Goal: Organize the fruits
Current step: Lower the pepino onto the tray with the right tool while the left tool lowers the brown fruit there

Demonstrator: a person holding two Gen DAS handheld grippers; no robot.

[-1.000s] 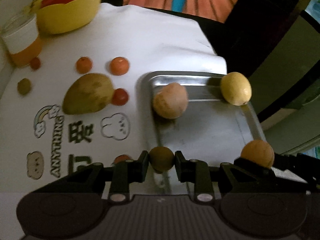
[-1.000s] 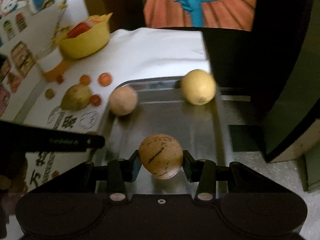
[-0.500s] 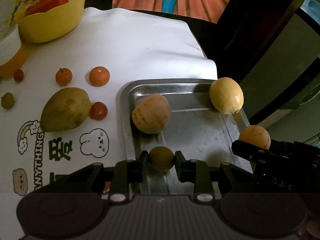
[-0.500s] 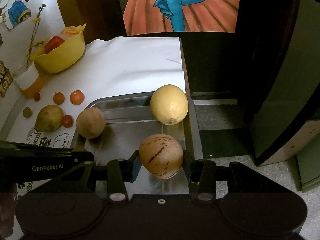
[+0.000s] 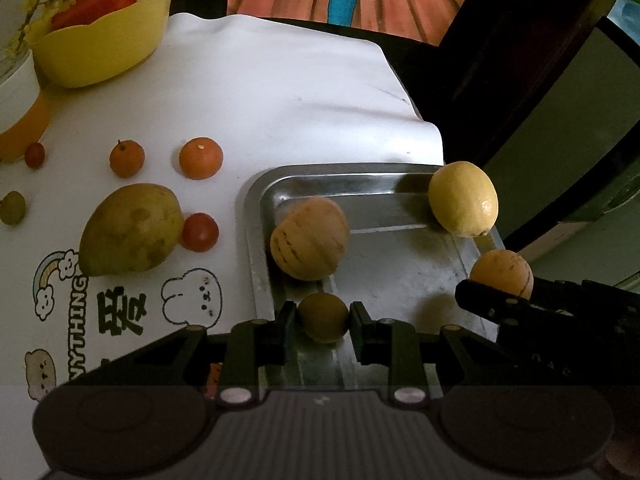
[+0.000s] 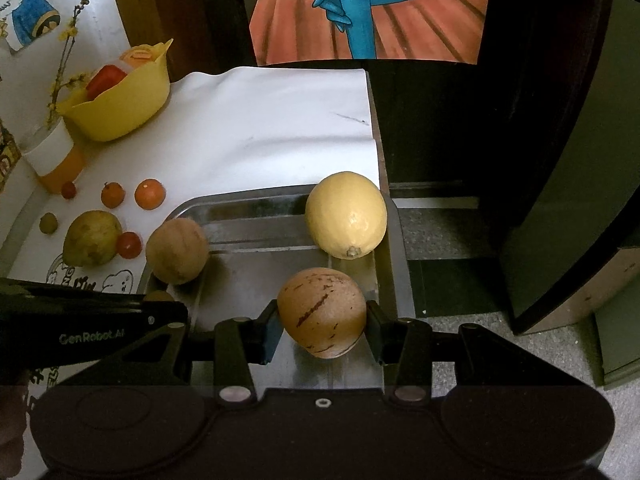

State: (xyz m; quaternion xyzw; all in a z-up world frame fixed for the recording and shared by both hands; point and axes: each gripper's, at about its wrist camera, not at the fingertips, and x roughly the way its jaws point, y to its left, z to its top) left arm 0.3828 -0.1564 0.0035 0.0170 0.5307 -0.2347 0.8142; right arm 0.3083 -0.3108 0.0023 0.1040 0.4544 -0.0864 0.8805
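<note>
Left gripper fingers clamped on a small brown round fruit, held over the near edge of the metal tray. Right gripper fingers clamped on a larger tan fruit with dark streaks, over the tray's near right corner.

Ahead of the left fingers, in the tray: a striped tan fruit against the left rim; a yellow lemon-like fruit at the far right corner, just beyond the right fingers.

Left of the tray on the white table cover: a greenish-yellow mango-shaped fruit touching a red cherry tomato, two small orange fruits beyond them, a small red one and a small green one further left. Far left: yellow bowl, orange-and-white cup.
</note>
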